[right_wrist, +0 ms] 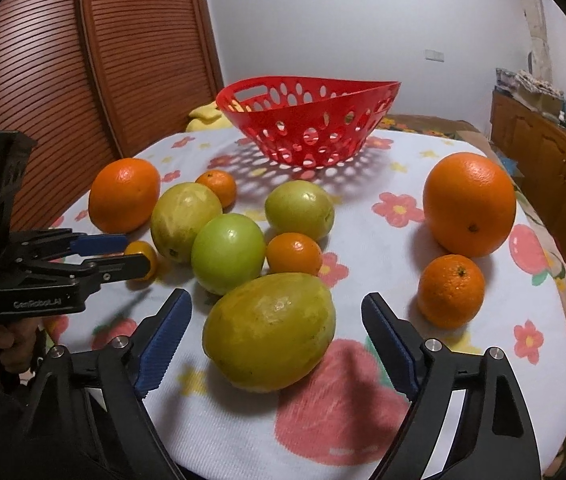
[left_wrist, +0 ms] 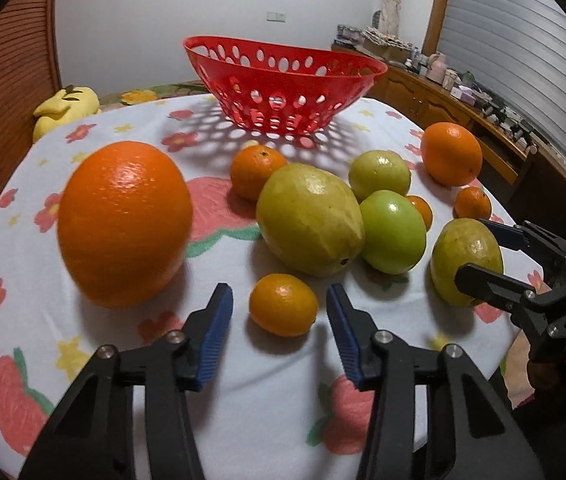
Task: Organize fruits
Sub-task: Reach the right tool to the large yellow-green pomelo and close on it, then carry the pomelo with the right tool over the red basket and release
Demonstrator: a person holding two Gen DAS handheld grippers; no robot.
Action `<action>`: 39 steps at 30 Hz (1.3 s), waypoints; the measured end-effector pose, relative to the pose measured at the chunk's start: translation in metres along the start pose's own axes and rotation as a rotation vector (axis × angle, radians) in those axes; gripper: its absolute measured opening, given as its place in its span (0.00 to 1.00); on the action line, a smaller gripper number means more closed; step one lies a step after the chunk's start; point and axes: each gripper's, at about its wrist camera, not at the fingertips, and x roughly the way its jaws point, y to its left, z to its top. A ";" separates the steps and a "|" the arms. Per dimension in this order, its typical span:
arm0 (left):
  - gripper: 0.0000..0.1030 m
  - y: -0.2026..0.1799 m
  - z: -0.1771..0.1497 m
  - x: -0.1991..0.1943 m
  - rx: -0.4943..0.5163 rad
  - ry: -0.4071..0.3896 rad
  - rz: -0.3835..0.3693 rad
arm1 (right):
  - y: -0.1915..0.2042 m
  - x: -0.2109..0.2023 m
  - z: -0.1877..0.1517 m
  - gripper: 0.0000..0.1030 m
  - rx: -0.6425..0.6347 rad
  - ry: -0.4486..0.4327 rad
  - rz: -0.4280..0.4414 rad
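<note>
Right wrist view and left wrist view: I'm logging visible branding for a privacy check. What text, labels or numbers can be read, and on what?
"GeoRobotAI", roughly; the last letters are blurred: pale lettering on the black body of the left tongs, seen in the right wrist view.
Boxes and bottles on the wooden sideboard: too small and blurred to read.
Red basket, fruit and tablecloth: no text.

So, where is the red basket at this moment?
The red basket stands at the far end of the table, upper centre in both wrist views, behind the fruit; the nearest fruit is a small mandarin.
</note>
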 end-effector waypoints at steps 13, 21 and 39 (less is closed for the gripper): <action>0.32 0.002 0.005 -0.001 0.023 0.004 -0.004 | -0.002 0.015 -0.002 0.77 -0.014 0.077 0.027; 0.32 0.005 0.010 -0.022 0.018 -0.041 -0.019 | -0.004 0.018 -0.005 0.68 -0.016 0.086 0.053; 0.32 0.003 0.058 -0.054 0.063 -0.177 -0.001 | -0.016 -0.015 0.054 0.68 -0.068 -0.045 0.057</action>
